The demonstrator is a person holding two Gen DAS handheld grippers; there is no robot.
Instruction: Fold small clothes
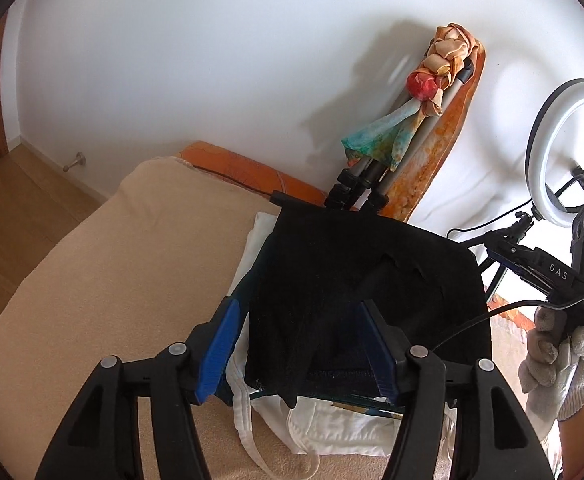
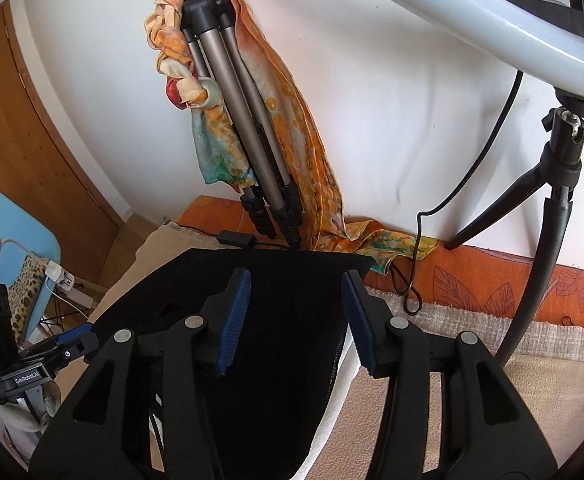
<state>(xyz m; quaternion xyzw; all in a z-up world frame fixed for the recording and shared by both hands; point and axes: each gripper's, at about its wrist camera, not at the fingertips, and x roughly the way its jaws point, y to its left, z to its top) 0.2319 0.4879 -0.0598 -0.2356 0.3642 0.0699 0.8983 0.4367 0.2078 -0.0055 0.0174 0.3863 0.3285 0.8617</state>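
Black garment (image 1: 356,280) lies folded on a pile of white clothes (image 1: 332,428) atop the beige blanket (image 1: 111,264) covering the bed. Both sets of blue-padded fingers stand parted, pressing on nothing: the left gripper (image 1: 298,354) and the right gripper (image 2: 296,322) hover over the dark cloth. Behind, a scarf-draped tripod (image 2: 231,120) leans against the white wall beside a ring light (image 1: 568,152).

white wall (image 1: 171,60), wooden door (image 2: 19,140), perhaps parquet floor (image 1: 23,184).
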